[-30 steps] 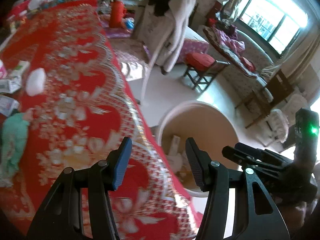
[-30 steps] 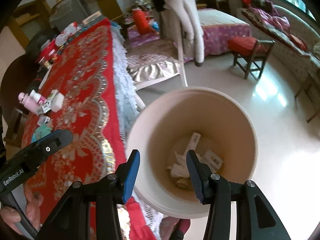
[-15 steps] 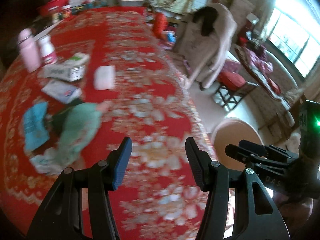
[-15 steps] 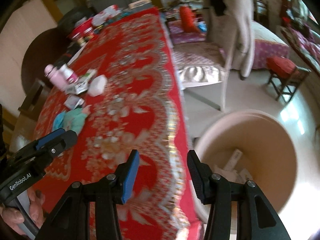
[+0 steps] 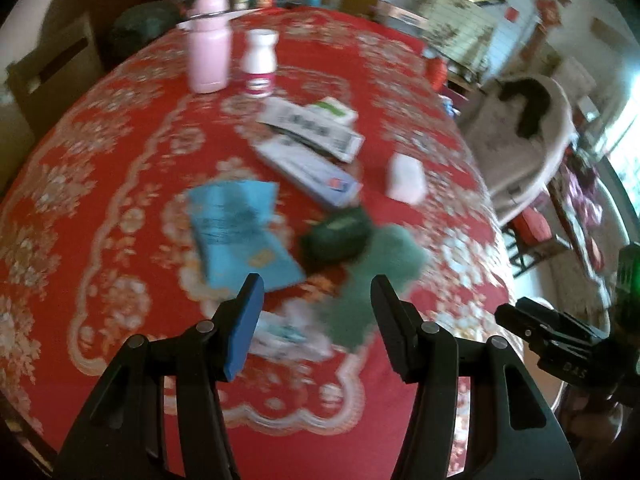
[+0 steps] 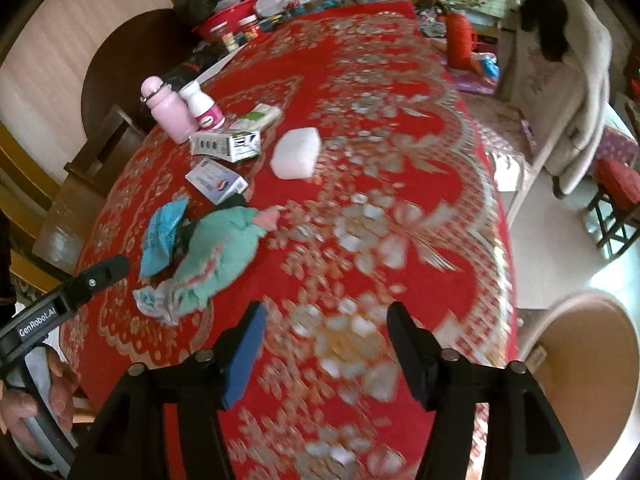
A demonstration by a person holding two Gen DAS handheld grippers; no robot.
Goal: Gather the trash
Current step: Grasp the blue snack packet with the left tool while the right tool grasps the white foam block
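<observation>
- On the red patterned tablecloth (image 6: 400,128), which fills both views, the litter sits in one cluster; from the right wrist view it lies at about ten o'clock, well apart from the beige bin (image 6: 588,364) down at four o'clock off the table edge.
- Largest in the cluster is the mint-green cloth-like wad (image 6: 220,248), at one o'clock just beyond the left gripper (image 5: 316,312). It looks soft, so I would pinch it at a bunched fold rather than a flat edge.
- Beside it, at eleven o'clock of the left gripper, lies the blue wrapper (image 5: 240,228); it is flat and thin, so a low, angled approach should serve better than a straight descent.
- Crumpled white paper (image 5: 288,336) lies nearest the left gripper, looks closest to being between its fingers, and seems the easiest first pick.
- Left jaws stand moderately apart with nothing between the pads.
- Right gripper (image 6: 324,340) hangs over bare cloth, holding nothing; its jaws have just been opening to a medium gap.
- Both views are blurred, so settling the hands before closing would be wise.
- Boxes (image 6: 224,144), the pink bottle (image 6: 168,108) and the white bottle (image 6: 204,110) at the far side may not be trash; I would leave them.
</observation>
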